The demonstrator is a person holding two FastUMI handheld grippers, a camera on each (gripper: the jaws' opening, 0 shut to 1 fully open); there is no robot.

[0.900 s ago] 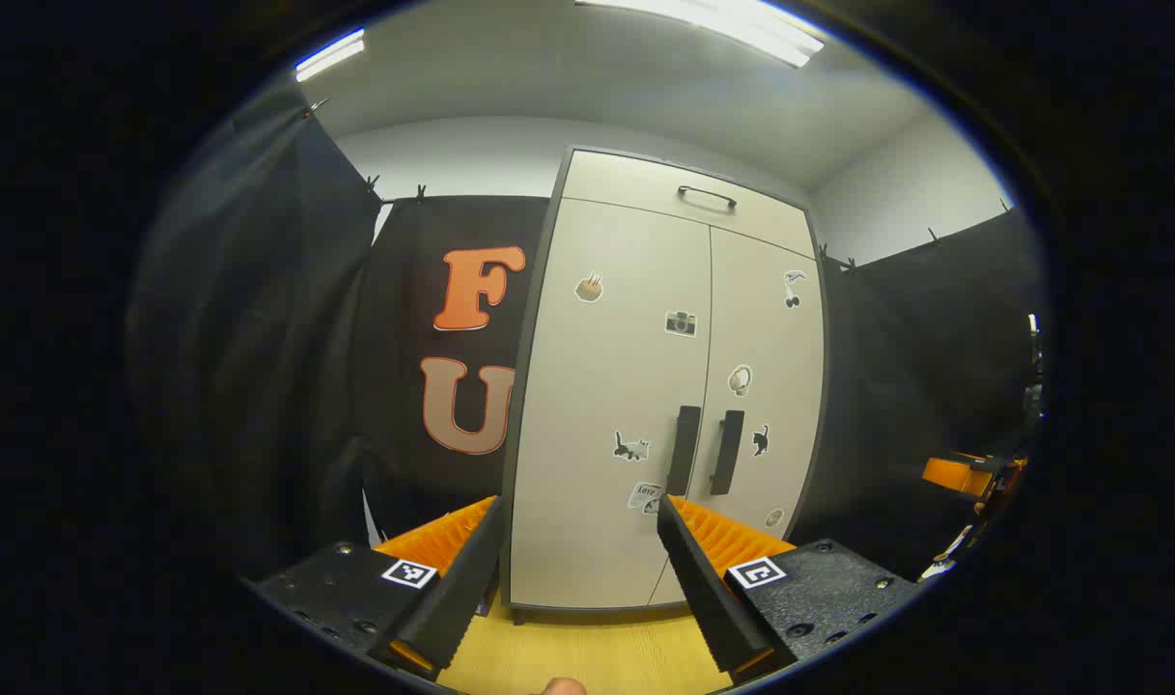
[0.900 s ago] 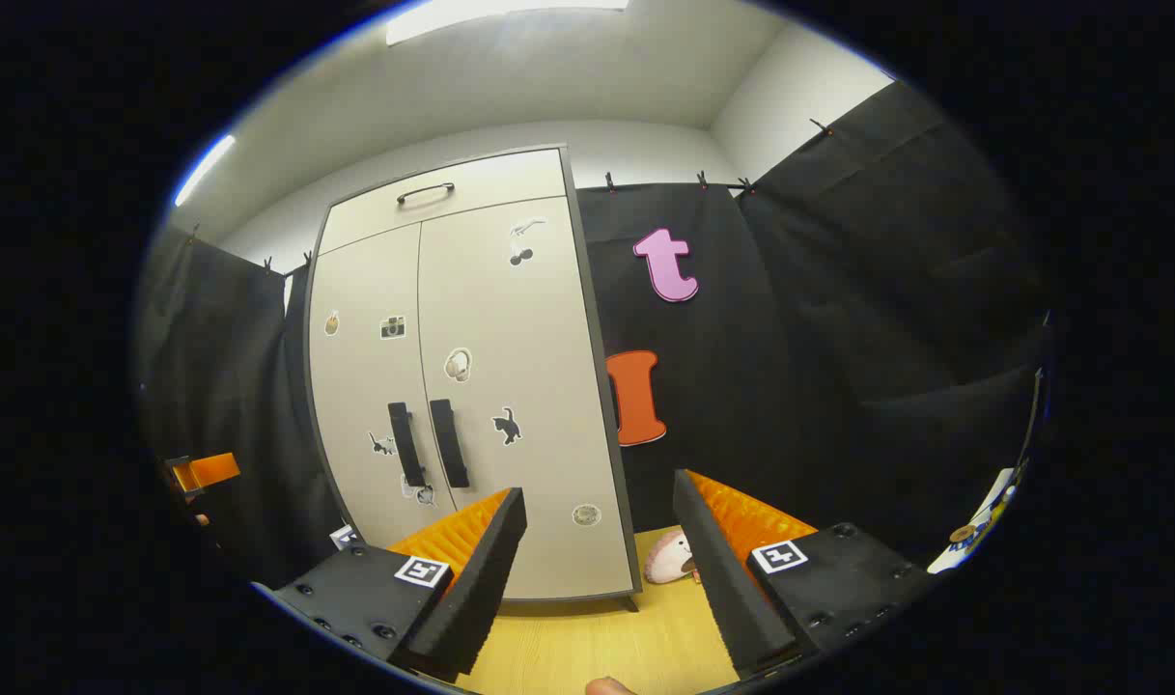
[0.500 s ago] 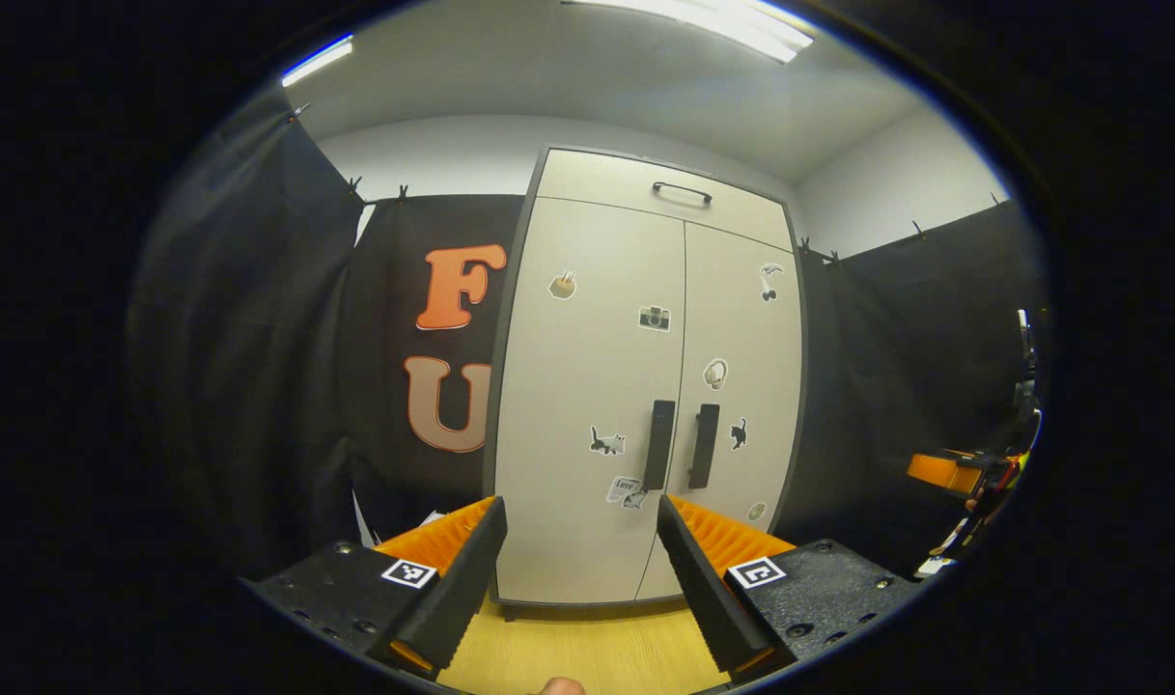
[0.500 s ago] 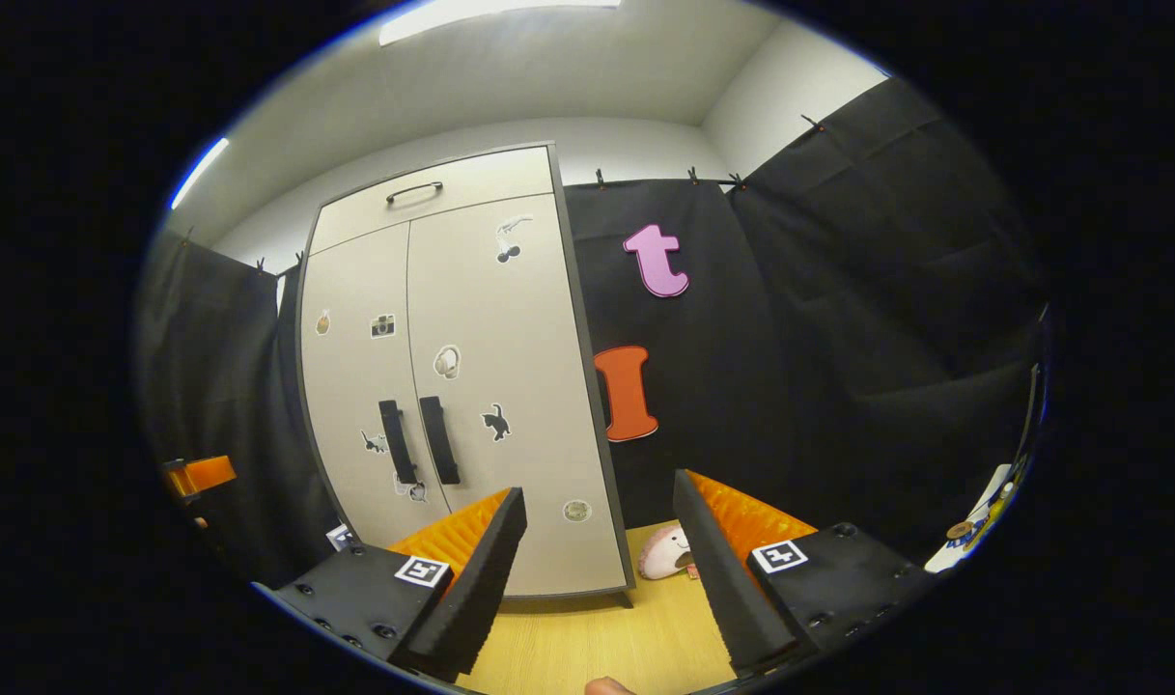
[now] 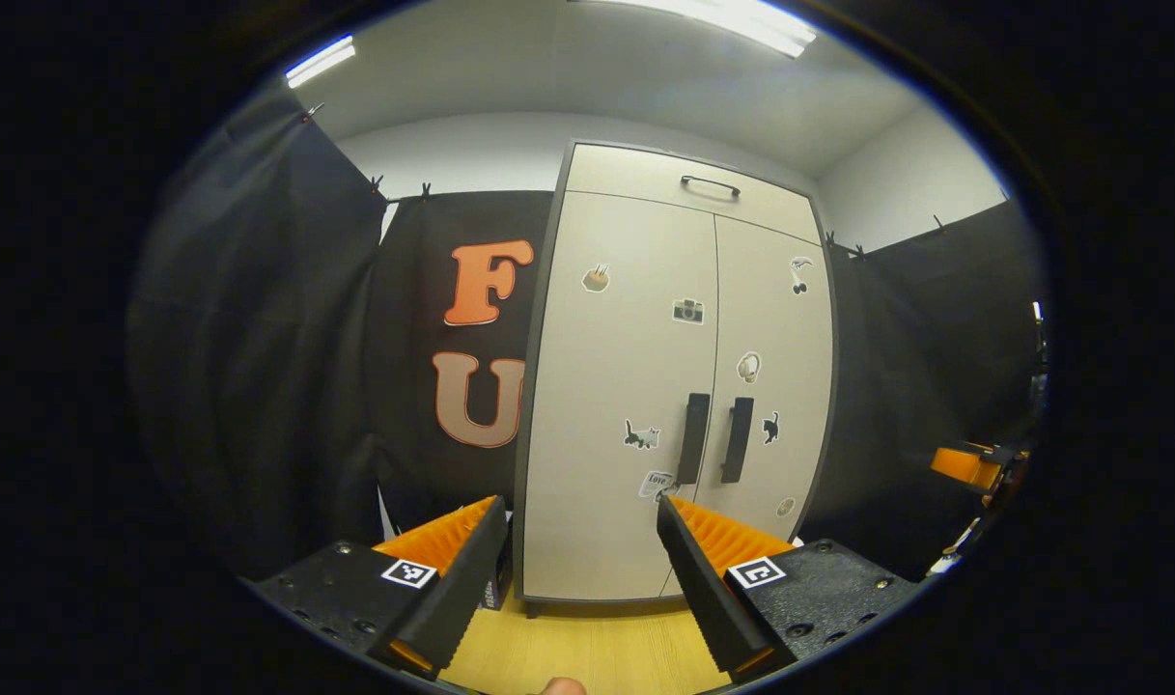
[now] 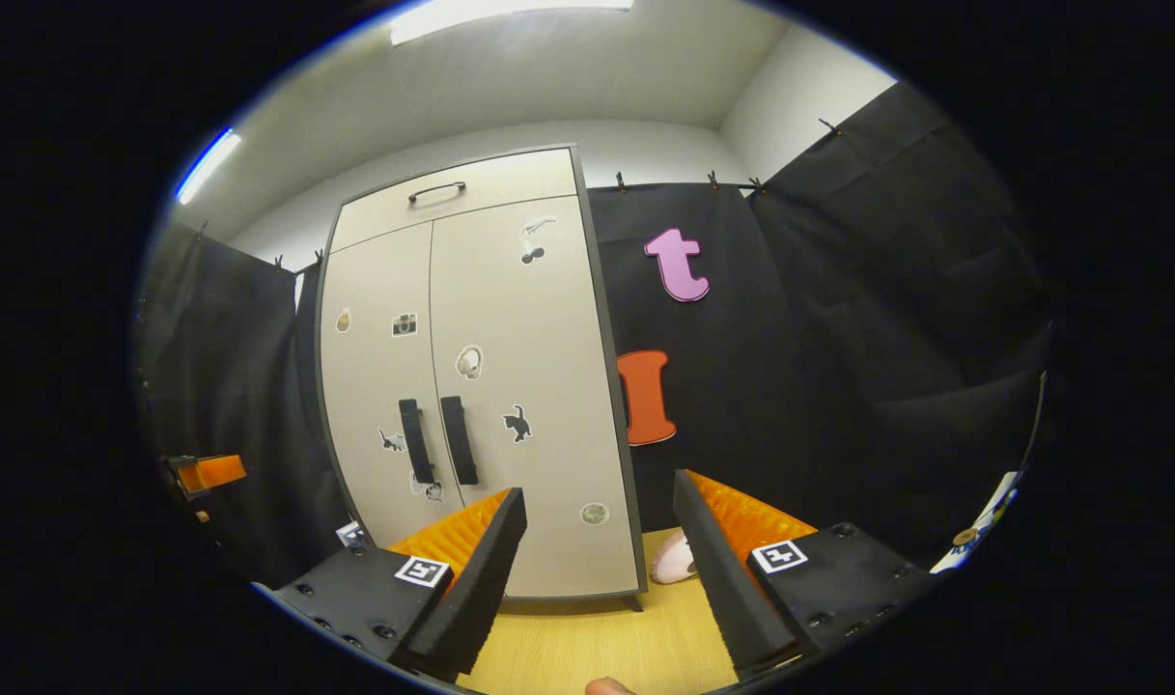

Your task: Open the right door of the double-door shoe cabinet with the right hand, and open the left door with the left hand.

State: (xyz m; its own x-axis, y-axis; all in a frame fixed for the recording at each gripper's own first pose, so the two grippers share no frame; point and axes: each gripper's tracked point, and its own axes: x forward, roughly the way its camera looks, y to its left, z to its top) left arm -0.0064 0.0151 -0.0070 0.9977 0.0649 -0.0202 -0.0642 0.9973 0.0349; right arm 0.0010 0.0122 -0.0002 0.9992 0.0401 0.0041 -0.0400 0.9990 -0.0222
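Your left gripper (image 5: 579,569) and right gripper (image 6: 597,569) each have 2 wedge-shaped fingers with ribbed inner faces, textured black mounting blocks with screws, and 1 square black-and-white marker per block.

Bright ceiling strip lights (image 5: 732,17); sharp focus; strong fisheye bending at edges.

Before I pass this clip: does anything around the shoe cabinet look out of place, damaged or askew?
Nothing is damaged or askew: both doors of the shoe cabinet sit flush and shut, handles untouched. The one stray thing is a small pink plush-like object on the floor by the cabinet's right corner, partly hidden behind the right gripper.
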